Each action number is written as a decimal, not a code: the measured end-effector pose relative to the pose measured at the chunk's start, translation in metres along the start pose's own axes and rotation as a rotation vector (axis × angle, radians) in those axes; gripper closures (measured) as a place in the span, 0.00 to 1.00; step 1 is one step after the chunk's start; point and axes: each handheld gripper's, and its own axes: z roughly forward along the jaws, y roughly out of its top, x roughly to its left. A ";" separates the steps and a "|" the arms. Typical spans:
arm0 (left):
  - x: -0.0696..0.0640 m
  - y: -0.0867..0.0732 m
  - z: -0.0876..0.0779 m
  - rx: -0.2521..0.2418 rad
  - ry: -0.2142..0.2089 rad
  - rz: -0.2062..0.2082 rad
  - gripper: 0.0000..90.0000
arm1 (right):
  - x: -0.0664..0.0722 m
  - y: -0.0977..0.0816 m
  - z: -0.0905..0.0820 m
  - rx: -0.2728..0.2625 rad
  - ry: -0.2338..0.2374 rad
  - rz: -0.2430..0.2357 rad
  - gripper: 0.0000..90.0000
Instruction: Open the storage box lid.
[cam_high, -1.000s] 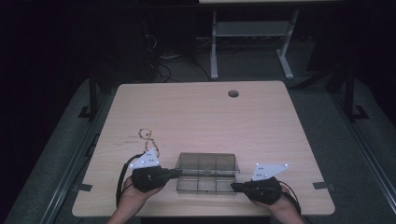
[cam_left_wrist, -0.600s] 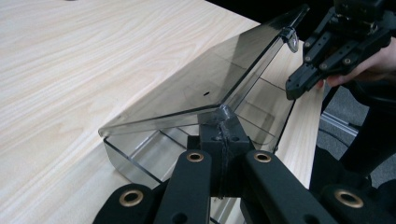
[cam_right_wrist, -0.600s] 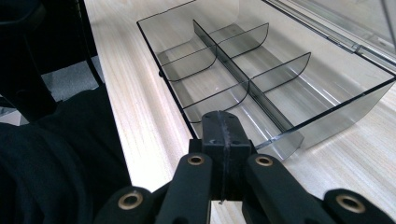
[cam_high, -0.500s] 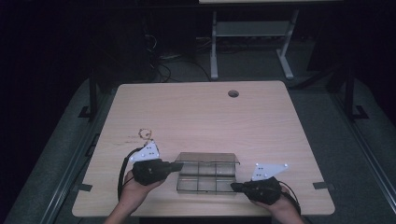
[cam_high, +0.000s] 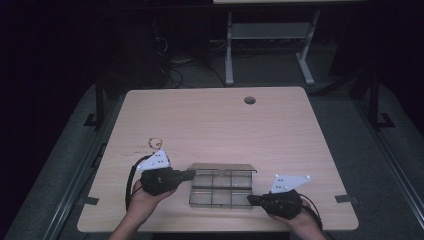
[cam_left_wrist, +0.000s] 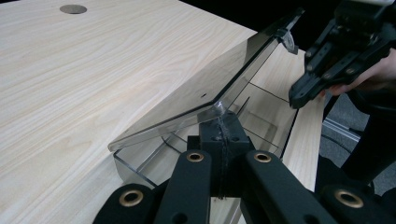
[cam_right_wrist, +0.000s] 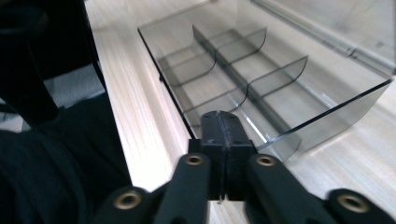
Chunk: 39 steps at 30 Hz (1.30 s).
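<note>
A clear plastic box (cam_high: 220, 194) with several compartments lies near the table's front edge. Its hinged lid (cam_high: 222, 167) stands tilted up toward the back. My left gripper (cam_high: 192, 174) is shut on the lid's left edge; in the left gripper view the jaws (cam_left_wrist: 219, 119) pinch the clear lid (cam_left_wrist: 187, 93). My right gripper (cam_high: 250, 200) is at the box's front right corner. In the right gripper view its tips (cam_right_wrist: 222, 122) are nearly together on the corner of the box (cam_right_wrist: 243, 70) wall. Those jaws have just been opening slightly, with the thin wall between them.
The wooden table (cam_high: 225, 125) has a round cable hole (cam_high: 249, 100) at the back. A small ring-shaped item (cam_high: 155, 142) lies behind my left hand. A white desk frame (cam_high: 270, 35) stands on the dark floor beyond the table.
The lid has swung up from flat on the box to a tilt toward the back. My left gripper rose and moved back slightly with it. The right gripper stayed put.
</note>
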 end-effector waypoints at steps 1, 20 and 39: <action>0.000 0.000 0.000 0.000 0.000 0.000 1.00 | 0.000 0.000 0.000 0.000 0.000 0.000 0.92; 0.000 0.000 -0.001 -0.006 -0.011 -0.004 1.00 | -0.027 0.020 -0.027 -0.055 -0.087 0.037 0.48; 0.001 0.000 -0.001 -0.005 -0.015 -0.005 1.00 | -0.029 0.061 -0.028 -0.091 -0.041 -0.075 0.44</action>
